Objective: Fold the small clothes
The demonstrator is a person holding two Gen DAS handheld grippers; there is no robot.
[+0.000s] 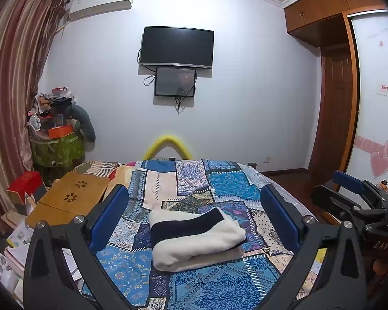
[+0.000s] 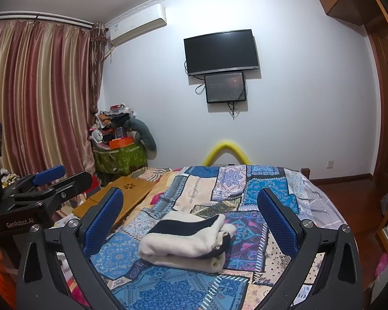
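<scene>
The lower bodies of both grippers are cut off by the frame edges, and the objects heaped in the far left corner are too small and cluttered to identify individually.

Left gripper (image 1: 194, 206): jaws spread wide, blue pads (image 1: 111, 214) well apart, gripping nothing. Right gripper (image 2: 191, 209): jaws likewise wide open and empty. Each gripper appears side-on at the edge of the other's view.

Count: one folded garment (image 1: 194, 237), white with a broad dark navy band, folded into a compact bundle. It lies on the patchwork bedspread (image 1: 219, 284), framed between the pads of each gripper but touching neither. In the right wrist view, a ribbed cuff or hem shows at the bundle's right end.

Surface: a bed covered by a blue, cream and purple patterned patchwork spread. Left of the bed sits one wooden lap desk (image 1: 72, 196) with flower-shaped cut-outs. A yellow padded arch (image 1: 168, 142) rises beyond the far bed edge.

Room: striped curtains (image 2: 38, 98) at left, one air conditioner (image 2: 137, 25), two wall-mounted screens (image 1: 177, 46), the smaller below the larger, and a wooden wardrobe (image 1: 323, 7) at right.
</scene>
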